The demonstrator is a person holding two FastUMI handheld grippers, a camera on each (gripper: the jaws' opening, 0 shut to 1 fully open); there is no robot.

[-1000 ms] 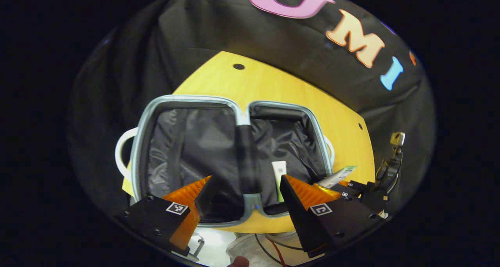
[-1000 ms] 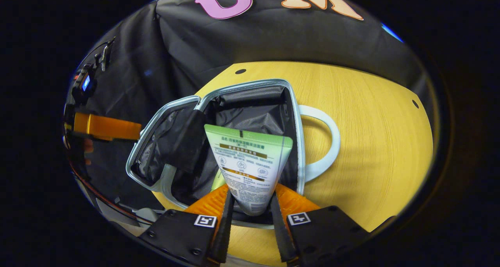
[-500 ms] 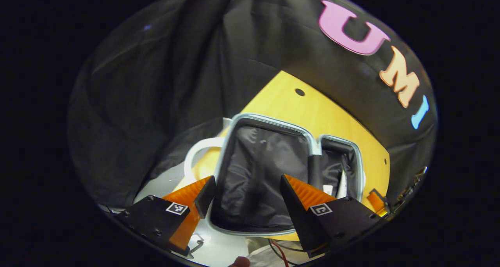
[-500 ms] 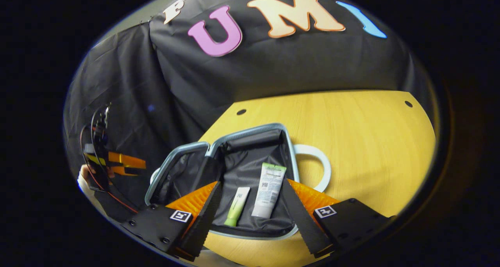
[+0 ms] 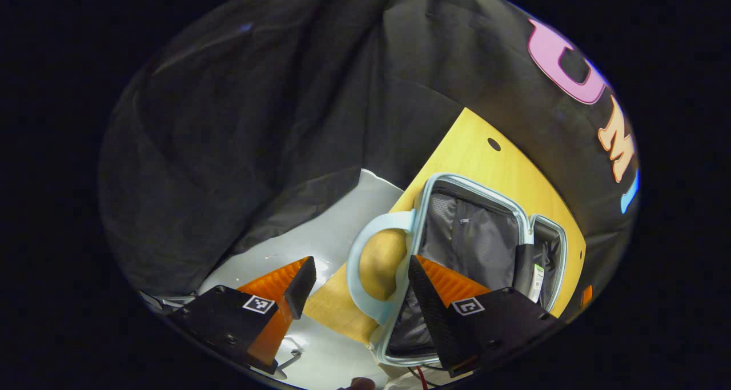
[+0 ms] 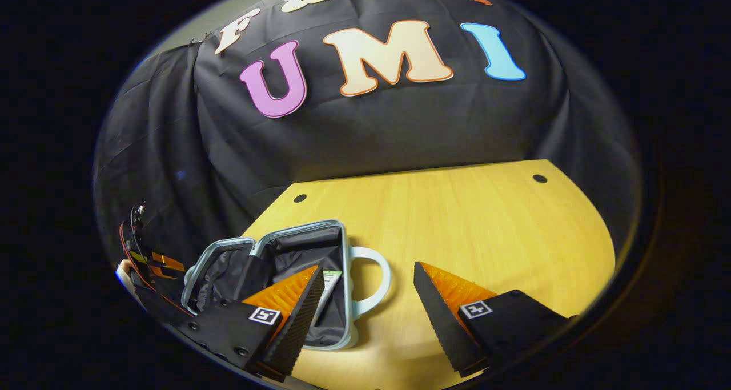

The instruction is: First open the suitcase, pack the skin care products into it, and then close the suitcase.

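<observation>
The suitcase (image 6: 268, 281) lies open on the table (image 6: 457, 218), toward the table's near left corner in the right gripper view, both halves spread flat with their dark lining up and pale blue rims showing. A pale blue handle (image 6: 371, 281) loops out from the right half of the suitcase onto the bare wood. Inside that right half, a tube (image 6: 326, 287) with a green and white label lies on the lining, partly hidden behind a finger of the right gripper (image 6: 365, 310). In the left gripper view the suitcase (image 5: 474, 247) sits at the table's (image 5: 474, 150) edge, and a second handle (image 5: 371, 264) curves out from the suitcase's left half; a white-labelled tube (image 5: 537, 278) shows in the far half, beside the black strap at the suitcase's hinge. The left gripper (image 5: 357, 290) hovers over that handle with its fingers spread wide and nothing between them; one finger (image 5: 434, 298) overlaps the suitcase's near rim, the other sits out past the table's edge over a pale surface. The right gripper's fingers are likewise parted and empty, one over the suitcase's right half, the other over bare table to the right of the handle. Left of the suitcase in the right gripper view, the left gripper (image 6: 154, 264) shows as orange and black parts with wires against the booth's black cloth (image 6: 371, 127).
</observation>
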